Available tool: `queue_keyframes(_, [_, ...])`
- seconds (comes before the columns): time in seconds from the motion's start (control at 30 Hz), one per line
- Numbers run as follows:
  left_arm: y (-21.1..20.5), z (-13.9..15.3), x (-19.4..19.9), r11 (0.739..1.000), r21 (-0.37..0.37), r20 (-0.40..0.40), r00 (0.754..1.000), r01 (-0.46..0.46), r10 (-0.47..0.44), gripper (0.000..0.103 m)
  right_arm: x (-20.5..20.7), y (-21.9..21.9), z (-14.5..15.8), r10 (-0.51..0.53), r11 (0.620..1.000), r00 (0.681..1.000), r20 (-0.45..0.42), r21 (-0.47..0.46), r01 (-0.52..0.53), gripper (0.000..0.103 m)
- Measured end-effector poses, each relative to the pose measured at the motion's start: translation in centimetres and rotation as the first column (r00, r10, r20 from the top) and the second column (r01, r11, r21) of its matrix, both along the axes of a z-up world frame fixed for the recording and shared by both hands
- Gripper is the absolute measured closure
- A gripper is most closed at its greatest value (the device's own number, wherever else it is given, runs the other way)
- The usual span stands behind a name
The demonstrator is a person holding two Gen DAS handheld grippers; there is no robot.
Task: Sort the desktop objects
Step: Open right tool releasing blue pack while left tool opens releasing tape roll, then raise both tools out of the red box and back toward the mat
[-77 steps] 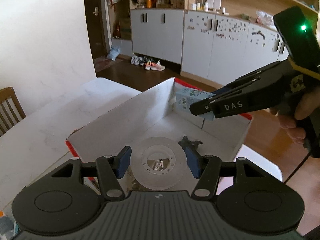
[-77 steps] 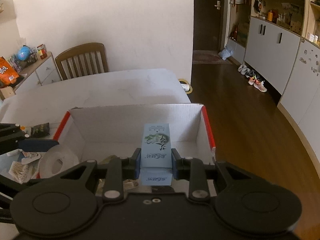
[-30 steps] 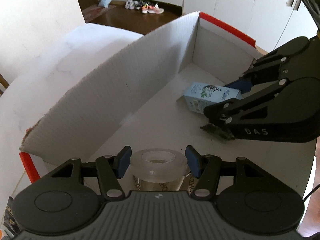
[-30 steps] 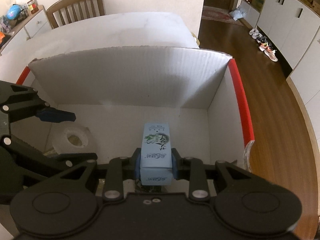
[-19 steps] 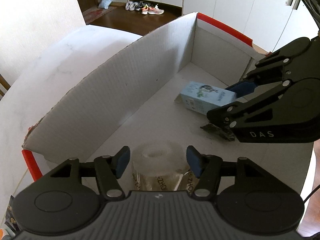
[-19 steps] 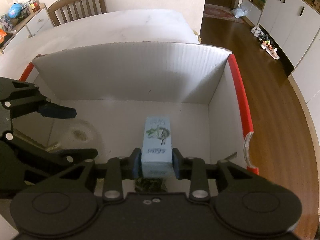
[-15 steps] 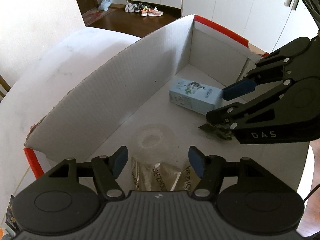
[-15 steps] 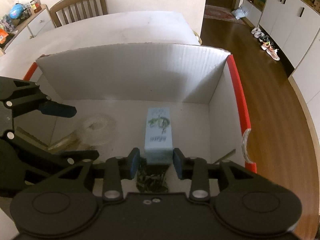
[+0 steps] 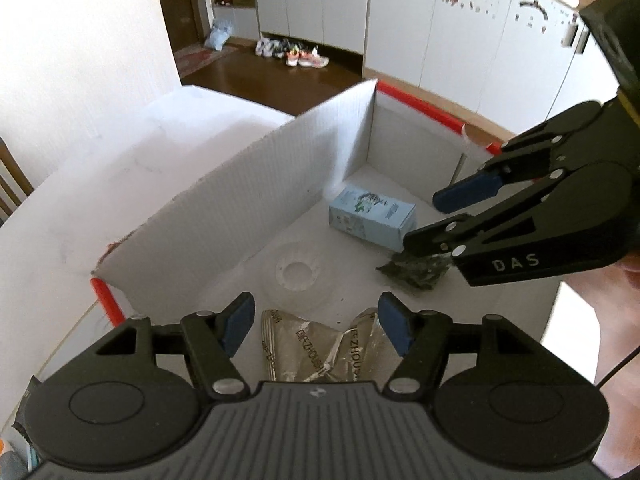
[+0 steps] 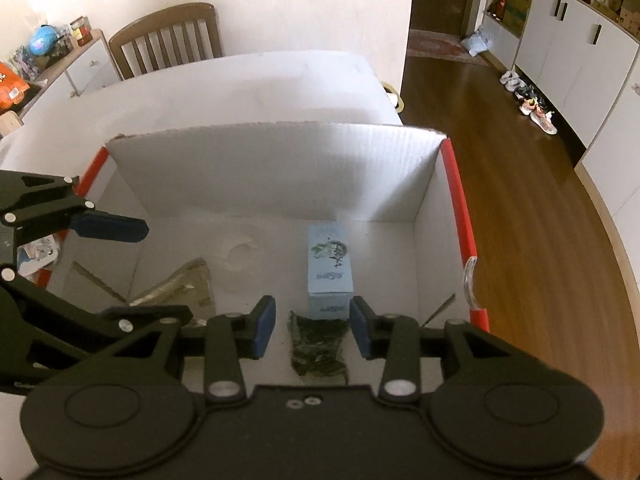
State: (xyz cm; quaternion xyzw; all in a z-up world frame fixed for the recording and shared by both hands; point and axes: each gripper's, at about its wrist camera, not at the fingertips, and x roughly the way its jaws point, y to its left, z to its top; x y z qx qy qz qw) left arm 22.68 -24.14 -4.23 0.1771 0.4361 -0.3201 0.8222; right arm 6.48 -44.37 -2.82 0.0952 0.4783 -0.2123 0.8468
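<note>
Blue carton on box floor, just ahead of empty, parted right gripper, left gripper likewise empty

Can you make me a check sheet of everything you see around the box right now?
Surface: white table, white box with red edges on it.
Job's things: blue carton lying flat, clear tape roll, silver packets and dark packet, all in the box.
Clutter: small items by the box's left edge, too unclear to name.
Grippers: left gripper and right gripper open, holding nothing.
Cables: thin black cable at the right edge.
Surroundings: wooden chair, white cabinets, shoes on the floor.
</note>
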Motion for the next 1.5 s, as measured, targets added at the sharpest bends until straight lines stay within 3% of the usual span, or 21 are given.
queue_keyframes(0.37, [2.7,2.8,-2.8,0.996,-0.089,0.053,0.999,0.002,0.003,0.036,-0.3,2.7,1.8,0.031,1.000,0.997,0.073,-0.009,-0.030,0.062])
queue_keyframes(0.6, [4.6,3.9,-4.1,0.992,-0.125,0.076,0.997,0.001,0.009,0.033,-0.7,4.3,2.5,0.024,0.999,0.994,0.107,-0.028,-0.021,0.051])
queue_keyframes(0.9, [7.2,4.7,-5.4,0.987,-0.162,0.106,0.994,0.005,0.012,0.032,-0.6,6.8,2.6,0.001,0.999,0.994,0.108,-0.043,0.004,0.047])
queue_keyframes(1.0, [8.2,4.9,-5.7,0.985,-0.175,0.115,0.993,0.002,0.019,0.024,-0.4,7.8,2.6,0.003,0.999,0.993,0.115,-0.042,0.002,0.045])
queue_keyframes(1.07, [8.9,4.9,-5.9,0.983,-0.181,0.120,0.993,0.000,0.023,0.022,-0.3,8.5,2.6,0.007,0.999,0.993,0.119,-0.043,-0.002,0.044])
queue_keyframes(1.13, [9.6,4.9,-6.2,0.983,-0.185,0.122,0.992,-0.004,0.027,0.021,-0.1,9.3,2.8,0.007,0.999,0.991,0.131,-0.048,-0.001,0.037])
queue_keyframes(1.33, [11.9,5.0,-6.9,0.980,-0.198,0.129,0.991,-0.010,0.036,0.018,0.6,11.7,3.1,0.014,0.998,0.989,0.150,-0.060,-0.005,0.034])
queue_keyframes(1.5, [13.9,4.8,-7.4,0.978,-0.205,0.133,0.990,-0.027,0.055,0.001,1.1,13.3,2.9,0.008,0.998,0.988,0.157,-0.059,0.001,0.033])
